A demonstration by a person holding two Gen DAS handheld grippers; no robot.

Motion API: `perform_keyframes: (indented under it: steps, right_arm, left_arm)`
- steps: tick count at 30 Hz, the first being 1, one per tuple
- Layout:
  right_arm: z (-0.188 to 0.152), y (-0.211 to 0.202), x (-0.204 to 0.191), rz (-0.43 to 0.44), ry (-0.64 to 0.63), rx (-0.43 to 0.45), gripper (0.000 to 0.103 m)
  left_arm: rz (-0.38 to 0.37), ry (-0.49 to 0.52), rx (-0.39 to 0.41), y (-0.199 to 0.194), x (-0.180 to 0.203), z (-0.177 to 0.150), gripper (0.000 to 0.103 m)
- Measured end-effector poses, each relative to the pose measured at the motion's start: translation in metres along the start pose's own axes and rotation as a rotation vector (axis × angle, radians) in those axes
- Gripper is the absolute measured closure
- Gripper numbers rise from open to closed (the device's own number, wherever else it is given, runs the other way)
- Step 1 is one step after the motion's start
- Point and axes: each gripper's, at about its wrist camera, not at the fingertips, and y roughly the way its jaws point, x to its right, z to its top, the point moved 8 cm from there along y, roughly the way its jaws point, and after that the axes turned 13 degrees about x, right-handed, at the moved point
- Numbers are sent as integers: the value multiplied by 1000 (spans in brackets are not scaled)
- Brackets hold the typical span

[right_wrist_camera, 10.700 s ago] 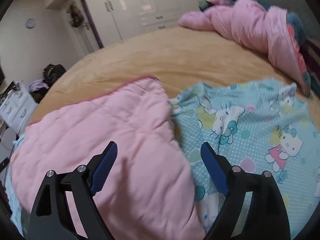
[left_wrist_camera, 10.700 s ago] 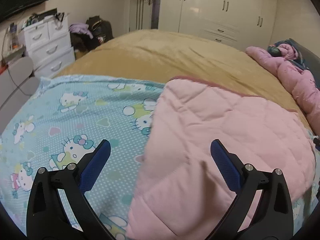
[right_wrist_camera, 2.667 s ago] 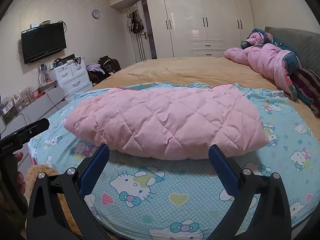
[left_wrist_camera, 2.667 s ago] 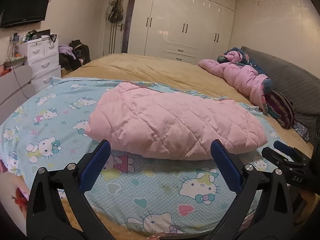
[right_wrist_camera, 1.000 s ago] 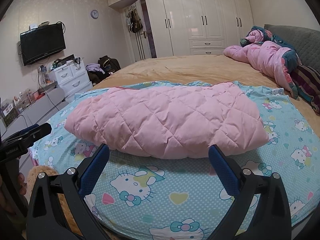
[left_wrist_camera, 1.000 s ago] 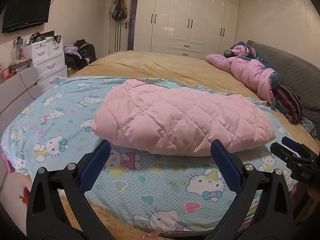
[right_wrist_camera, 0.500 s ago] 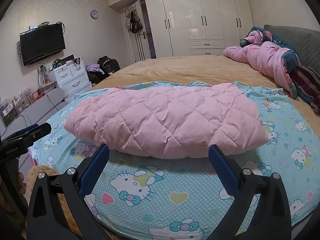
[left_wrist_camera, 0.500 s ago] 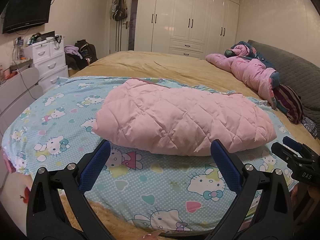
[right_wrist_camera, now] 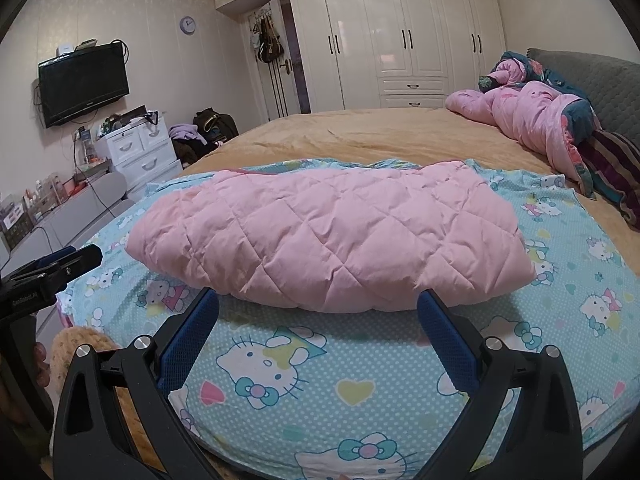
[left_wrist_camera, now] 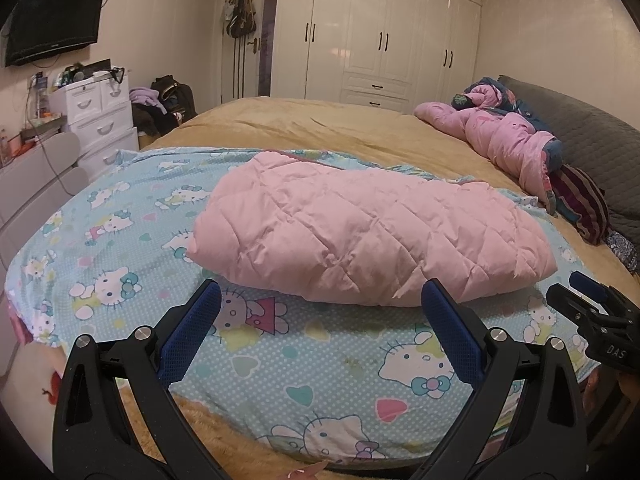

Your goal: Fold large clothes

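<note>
At the left, the left hand-held gripper (left_wrist_camera: 320,312) hovers off the bed's near edge with its blue fingers spread wide and nothing between them. The folded pink quilted garment (left_wrist_camera: 360,232) lies mid-frame on the cartoon-cat sheet (left_wrist_camera: 120,240) covering the bed (left_wrist_camera: 320,128). At the right, the right hand-held gripper (right_wrist_camera: 318,312) is likewise spread and empty.

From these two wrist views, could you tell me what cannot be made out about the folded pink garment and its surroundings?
- Pink quilted garment: sleeves, collar and how many layers lie folded are hidden under its own top layer, in both views.
- Its far edge: hidden behind its own bulk, in the right wrist view.
- Cartoon-print sheet: near edge covered by the right tongs.
- Wall clock: too small to read.
</note>
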Motion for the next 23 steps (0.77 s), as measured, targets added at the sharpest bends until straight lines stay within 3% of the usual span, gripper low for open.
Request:
perform_keyframes:
  steps: [13,18,20,23]
  right_arm:
    - [-16,3,17,-68,10,-48,4]
    - [-28,-2,50,-129,65,-96,4]
    - [-36,-12,89,-209,141,-104,4]
    - [-63,-53,189,-499,234,-94,4]
  left_arm:
    - [39,-10,-39,9,-16,-12,9]
    - [57,-96,-72,24,-52,-13,9]
    - [95,-138,-102,39,-85,-10,9]
    - [231,-158,-124,64,-157,-2,9]
